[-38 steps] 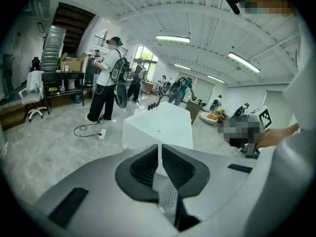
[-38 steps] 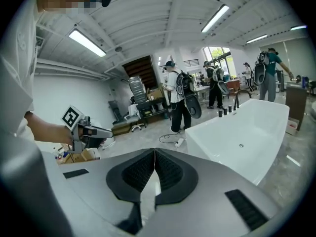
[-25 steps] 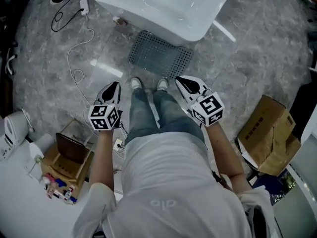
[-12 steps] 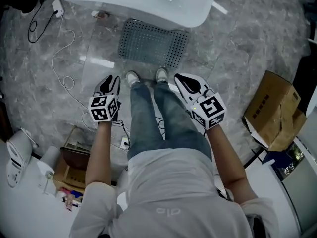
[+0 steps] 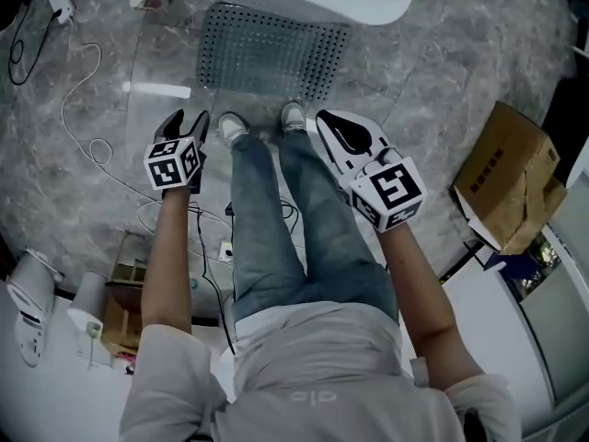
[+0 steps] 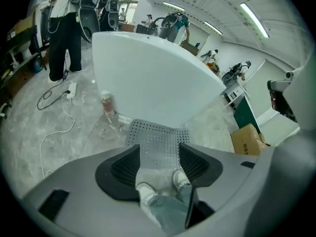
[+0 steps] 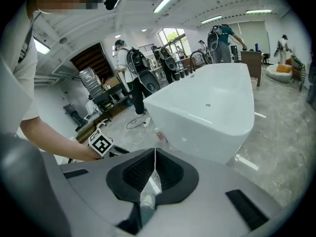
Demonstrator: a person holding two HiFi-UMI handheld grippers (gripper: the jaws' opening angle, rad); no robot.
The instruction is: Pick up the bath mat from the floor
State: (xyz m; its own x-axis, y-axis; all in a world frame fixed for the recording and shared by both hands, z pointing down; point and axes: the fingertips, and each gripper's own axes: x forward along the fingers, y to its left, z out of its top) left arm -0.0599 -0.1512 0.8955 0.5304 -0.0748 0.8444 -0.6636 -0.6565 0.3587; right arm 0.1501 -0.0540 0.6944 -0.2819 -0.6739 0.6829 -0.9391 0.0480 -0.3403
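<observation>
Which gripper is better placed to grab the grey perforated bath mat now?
Probably left: the left gripper has just been opening its jaws, nothing between them, facing the grey perforated bath mat; the right gripper is shut.

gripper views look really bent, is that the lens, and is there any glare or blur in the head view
Left gripper view: fisheye, the bathtub rim bows, the corners go black, a ceiling light blows out. Right gripper view: same bending and dark corners. Head view: dim, flat light, fairly sharp, one bright strip of glare on the floor left of the bath mat.
</observation>
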